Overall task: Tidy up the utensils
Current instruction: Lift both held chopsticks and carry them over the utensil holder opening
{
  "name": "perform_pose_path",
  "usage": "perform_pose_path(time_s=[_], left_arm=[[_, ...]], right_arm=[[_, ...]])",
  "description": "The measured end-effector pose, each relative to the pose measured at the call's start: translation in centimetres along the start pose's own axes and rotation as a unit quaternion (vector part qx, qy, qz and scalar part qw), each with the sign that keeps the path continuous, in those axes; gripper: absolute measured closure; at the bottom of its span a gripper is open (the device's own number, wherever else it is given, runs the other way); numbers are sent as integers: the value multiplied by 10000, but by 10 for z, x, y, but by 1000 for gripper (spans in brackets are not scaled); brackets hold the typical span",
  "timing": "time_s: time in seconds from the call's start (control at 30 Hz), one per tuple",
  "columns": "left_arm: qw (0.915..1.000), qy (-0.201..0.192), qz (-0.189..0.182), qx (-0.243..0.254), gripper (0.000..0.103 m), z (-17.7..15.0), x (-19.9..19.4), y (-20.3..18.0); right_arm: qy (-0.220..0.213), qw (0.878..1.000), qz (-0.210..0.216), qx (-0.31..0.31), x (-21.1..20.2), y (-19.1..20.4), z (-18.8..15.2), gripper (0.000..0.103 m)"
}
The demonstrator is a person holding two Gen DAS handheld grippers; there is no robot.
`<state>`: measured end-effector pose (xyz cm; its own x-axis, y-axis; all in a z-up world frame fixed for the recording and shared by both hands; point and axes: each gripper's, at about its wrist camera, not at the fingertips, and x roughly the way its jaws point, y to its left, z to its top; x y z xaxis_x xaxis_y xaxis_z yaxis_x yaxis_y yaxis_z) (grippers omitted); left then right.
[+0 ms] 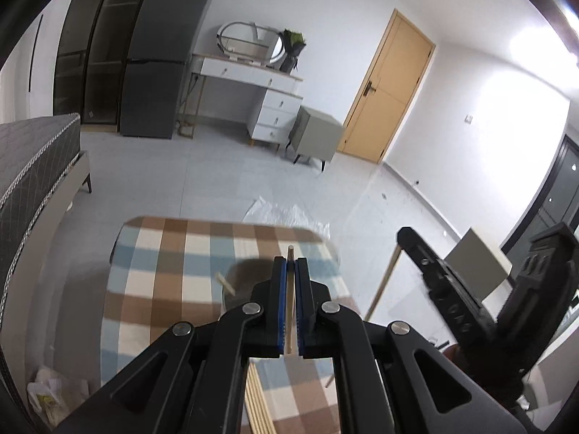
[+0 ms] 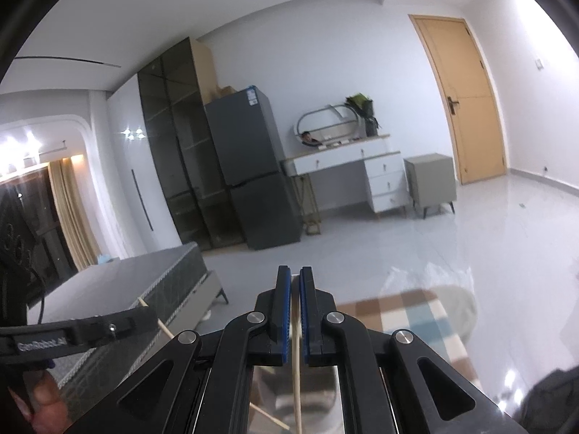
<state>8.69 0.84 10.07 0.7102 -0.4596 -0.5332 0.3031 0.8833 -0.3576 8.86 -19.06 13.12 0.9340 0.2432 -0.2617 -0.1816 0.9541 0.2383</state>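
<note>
Standing by the checked table, this is how the two tools look:

Left gripper (image 1: 290,262): pads pressed together on a pale wooden chopstick (image 1: 289,311) – its tip pokes out just past the blue pads, and the shaft runs back between them toward the camera.

Right gripper (image 2: 295,271): closed almost fully, pinching a second pale chopstick (image 2: 297,372) that curves down from between its pads (where its front end lies I cannot tell).

Seen across: in the left wrist view the right gripper's black body sits to the right, with a long pale stick hanging down from it; in the right wrist view the left gripper's black finger crosses the lower left with a stick poking out past it.

Table (image 1: 152,271): below and ahead of the left gripper, covered in a brown, blue and cream check cloth.

Bowl (image 1: 239,285): dark and blurred, just beneath the left gripper's fingertips, with another pale stick (image 1: 226,283) leaning over its rim.

Stick bundle (image 1: 258,398): several pale sticks lying side by side under the left gripper's frame, close to the camera.

Hand (image 2: 43,398): part of a person's hand at the lower left of the right wrist view, under the left gripper's body.

Beyond both grippers – a grey fridge (image 2: 249,166), a white dressing table (image 2: 362,166) and a yellow door (image 2: 463,97), well apart from the table.
</note>
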Motion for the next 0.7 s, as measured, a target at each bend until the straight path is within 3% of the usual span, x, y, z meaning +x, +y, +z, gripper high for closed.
perform_pose_path(time_s=[0.33, 0.5, 0.7], left_arm=[[9994, -237, 169, -192, 103, 39, 29, 28], [9987, -165, 101, -469, 103, 41, 45, 46], [9984, -166, 202, -497, 103, 42, 61, 52]], right_arm=[[-226, 9990, 316, -227, 65, 10, 31, 99], [-317, 9968, 447, -582, 93, 19, 25, 99], [-294, 9968, 488, -562, 111, 13, 12, 99]])
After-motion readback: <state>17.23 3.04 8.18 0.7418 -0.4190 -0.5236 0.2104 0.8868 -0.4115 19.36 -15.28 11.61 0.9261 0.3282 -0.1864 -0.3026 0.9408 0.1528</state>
